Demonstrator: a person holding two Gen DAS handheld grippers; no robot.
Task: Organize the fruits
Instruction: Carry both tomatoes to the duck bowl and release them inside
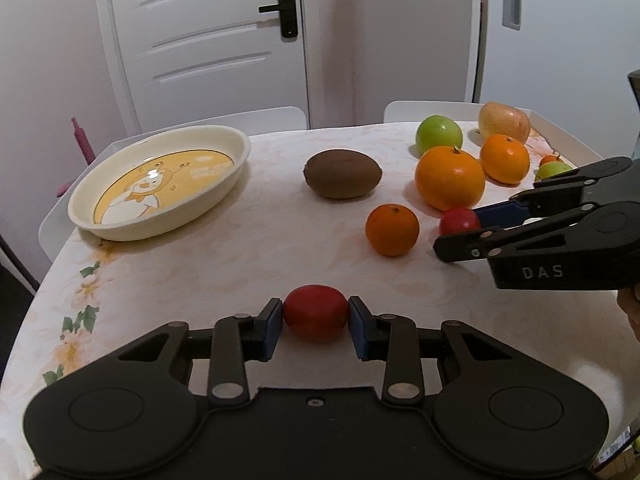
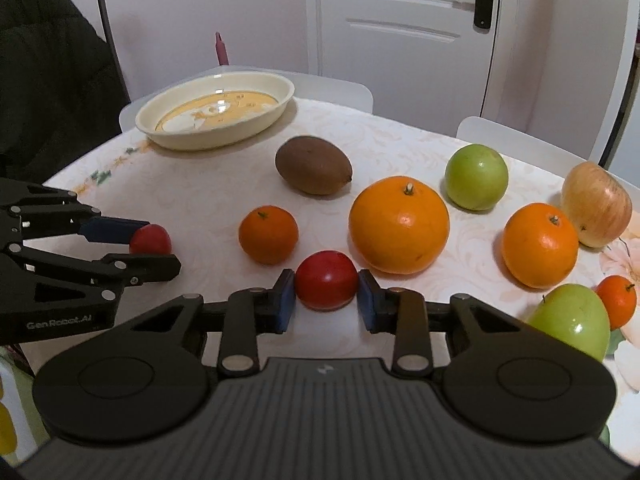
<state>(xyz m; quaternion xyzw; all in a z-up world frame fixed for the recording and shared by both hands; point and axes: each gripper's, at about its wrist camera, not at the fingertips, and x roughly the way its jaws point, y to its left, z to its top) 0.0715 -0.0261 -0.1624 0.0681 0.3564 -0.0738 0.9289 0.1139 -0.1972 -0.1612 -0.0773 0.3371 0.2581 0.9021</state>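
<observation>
Fruit is nearly all loose on the bench (image 1: 240,248) w/ floral cloth; oval dish (image 1: 80,204) at far left corner holds nothing yet, so sorting looks barely begun, judging by the layout.

Two small red fruits are the ones in hand right now. Left hand-held gripper (image 1: 315,322) is clamped on a red fruit (image 1: 315,312), blue pads pressing both sides, fruit apparently resting on the cloth near the front edge. Right hand-held gripper (image 2: 326,294) grips the other red fruit (image 2: 326,280) likewise, pads tight on each side, just in front of the big orange (image 2: 399,224). Neither fruit is clearly lifted.

Left to do, approx: everything else. Small mandarin (image 2: 268,234) sits between the two grippers; kiwi (image 2: 313,165) mid-bench, nearer the dish. Further right: green apple (image 2: 476,176), medium orange (image 2: 540,245), pale red-yellow apple (image 2: 596,204), second green apple (image 2: 570,320) and a tiny mandarin (image 2: 618,306) touching or just beside it.

Likely next step: carry both red fruits to the dish. Dish is well apart from the right-side cluster.
</observation>
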